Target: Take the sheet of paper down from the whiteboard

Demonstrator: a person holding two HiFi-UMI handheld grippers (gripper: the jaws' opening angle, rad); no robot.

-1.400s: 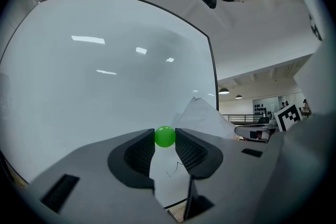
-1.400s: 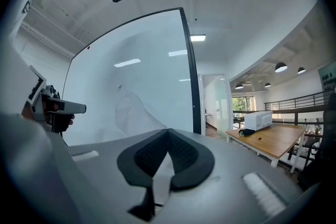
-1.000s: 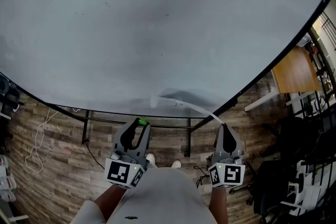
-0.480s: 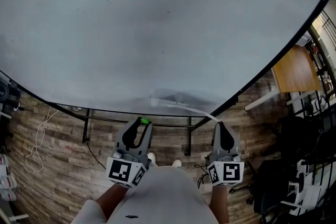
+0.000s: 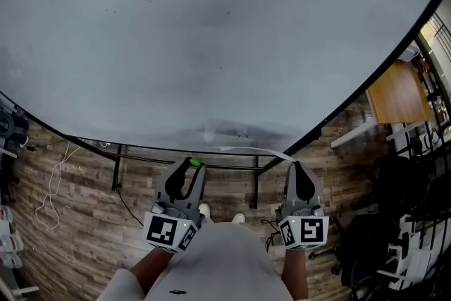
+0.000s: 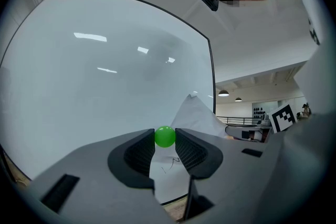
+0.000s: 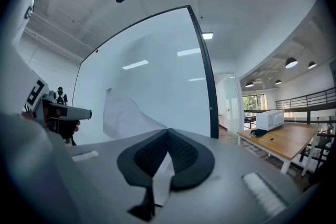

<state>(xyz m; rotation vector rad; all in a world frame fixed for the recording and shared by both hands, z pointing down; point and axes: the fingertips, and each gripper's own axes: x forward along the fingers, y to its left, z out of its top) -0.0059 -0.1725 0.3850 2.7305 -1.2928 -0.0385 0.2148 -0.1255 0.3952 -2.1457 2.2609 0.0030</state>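
Note:
The whiteboard (image 5: 211, 32) fills most of the head view. The white sheet of paper (image 5: 257, 149) shows edge-on near its lower rim, leaning off the board. My right gripper (image 5: 294, 167) is shut on the sheet's near edge; in the right gripper view the sheet (image 7: 123, 115) runs from the closed jaws (image 7: 167, 134) back to the board. My left gripper (image 5: 192, 165) is shut on a small green ball (image 6: 165, 136), held level just in front of the board. The sheet (image 6: 197, 115) bulges outward behind that ball, with a scribble on its lower part.
A black stand frame (image 5: 211, 169) carries the board over a wood-plank floor. A wooden table (image 5: 398, 95) and dark chairs (image 5: 394, 222) stand to the right. A white cable (image 5: 49, 194) lies on the floor at left. The person's legs are directly below.
The sheet has flattened and dropped lower, coming further off the board as the right gripper drew slightly back. The left gripper with the green ball has stayed put.

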